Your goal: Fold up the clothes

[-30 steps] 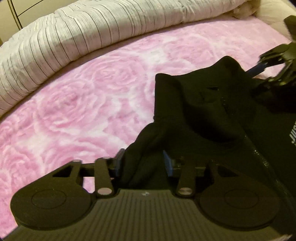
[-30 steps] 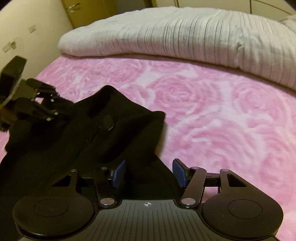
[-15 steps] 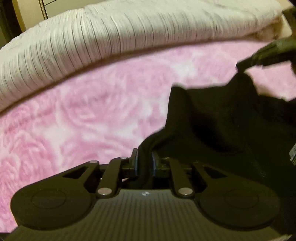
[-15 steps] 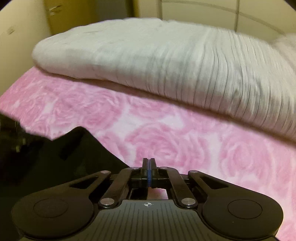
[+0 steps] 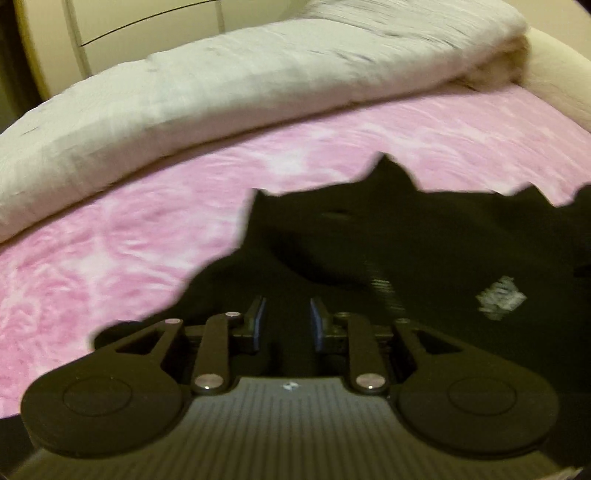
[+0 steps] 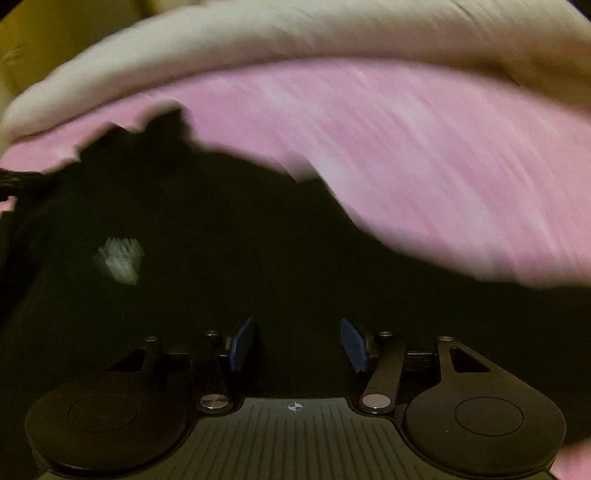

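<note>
My left gripper hangs over the near left part of the black garment. Its jaws are opening, and a gap shows between the blue pads; dark cloth lies under and behind that gap, but I cannot tell whether any of it sits pinched between them. My right gripper is over the garment's right half, its jaws opening too and standing wider, the pads clear of the fabric as far as I can see through the blur.

The garment lies spread on the pink rose-patterned bedspread, its long run going across from one gripper to the other. Its far edge is jagged, with a pointed peak aimed toward the rolled quilt. A small white printed mark sits on the cloth to the right of my left gripper.

Open pink bedspread lies to the left of the left gripper and to the right of the right one, and a band of it separates the garment's far edge from the quilt. The quilt runs along the whole far side as a barrier. Behind it are cream cabinet fronts.
</note>
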Available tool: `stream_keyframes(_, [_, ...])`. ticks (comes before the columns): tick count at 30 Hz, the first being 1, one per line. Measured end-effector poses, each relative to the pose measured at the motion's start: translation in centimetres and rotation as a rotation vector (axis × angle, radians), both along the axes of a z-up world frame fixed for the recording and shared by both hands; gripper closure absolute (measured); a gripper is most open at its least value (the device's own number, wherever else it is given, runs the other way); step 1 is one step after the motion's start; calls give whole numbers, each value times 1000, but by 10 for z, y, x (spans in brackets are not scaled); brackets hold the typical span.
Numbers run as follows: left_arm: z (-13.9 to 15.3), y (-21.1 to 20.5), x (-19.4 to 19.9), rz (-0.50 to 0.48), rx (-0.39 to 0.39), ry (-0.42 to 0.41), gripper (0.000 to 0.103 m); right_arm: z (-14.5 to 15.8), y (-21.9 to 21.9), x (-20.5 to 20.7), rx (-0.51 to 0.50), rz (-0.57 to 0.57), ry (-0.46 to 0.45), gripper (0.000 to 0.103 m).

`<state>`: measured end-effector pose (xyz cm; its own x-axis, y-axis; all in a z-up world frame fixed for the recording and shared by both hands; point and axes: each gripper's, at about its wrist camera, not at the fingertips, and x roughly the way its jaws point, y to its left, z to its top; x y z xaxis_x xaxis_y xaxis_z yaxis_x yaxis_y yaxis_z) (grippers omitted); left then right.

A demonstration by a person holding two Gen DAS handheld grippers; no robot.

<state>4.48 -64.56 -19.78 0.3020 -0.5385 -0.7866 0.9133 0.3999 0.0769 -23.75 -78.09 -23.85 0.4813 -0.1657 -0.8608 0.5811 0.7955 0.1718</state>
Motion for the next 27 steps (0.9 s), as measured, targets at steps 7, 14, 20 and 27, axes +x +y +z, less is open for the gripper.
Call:
stream_keyframes(7, [3, -45, -96, -140, -2, 72, 83, 27, -31, -112, -21, -305, 0, 42])
stream_keyframes(14, [7, -73, -164, -207, 12, 125, 82, 21, -117, -198, -34, -745, -54, 34])
stream_keyframes(20, [2, -81, -201, -263, 67, 111, 82, 5, -155, -229, -4, -907, -178, 101])
stream_keyframes(27, [-10, -105, -244, -380, 71, 141, 82, 11, -120, -247, -119, -914, -122, 98])
